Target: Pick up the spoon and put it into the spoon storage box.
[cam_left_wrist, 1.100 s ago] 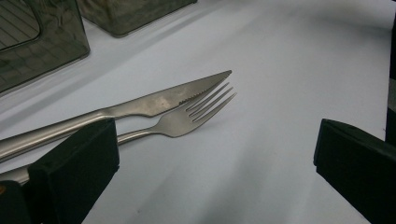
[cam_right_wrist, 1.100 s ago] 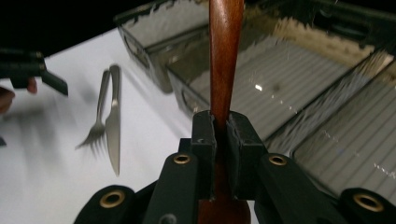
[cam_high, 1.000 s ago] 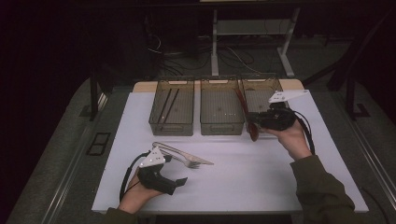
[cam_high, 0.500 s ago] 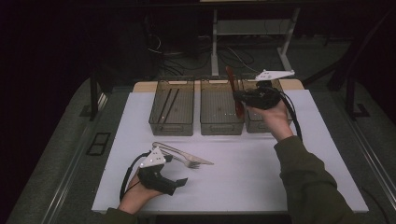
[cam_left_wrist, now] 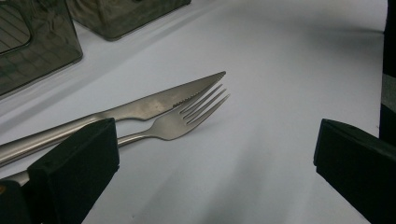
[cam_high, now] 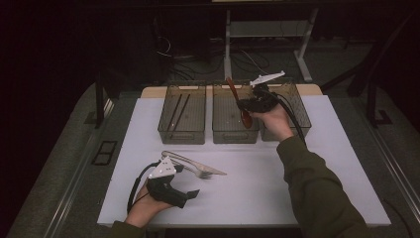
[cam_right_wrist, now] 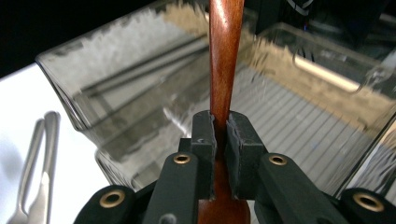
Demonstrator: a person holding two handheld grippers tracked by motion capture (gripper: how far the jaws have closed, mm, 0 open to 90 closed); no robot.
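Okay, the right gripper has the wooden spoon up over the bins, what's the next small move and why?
Probably lower the wooden spoon into the middle bin before opening. The right gripper is shut on its handle, and the spoon hangs over that bin, which looks empty, while the left bin holds dark sticks.

Black tool (cam_right_wrist: 220, 135) (brass screws), olive sleeve (cam_high: 317, 188)

Knife (cam_left_wrist: 140, 105) handle cut off at frame edge, wooden spoon (cam_right_wrist: 224, 60) bowl behind tool
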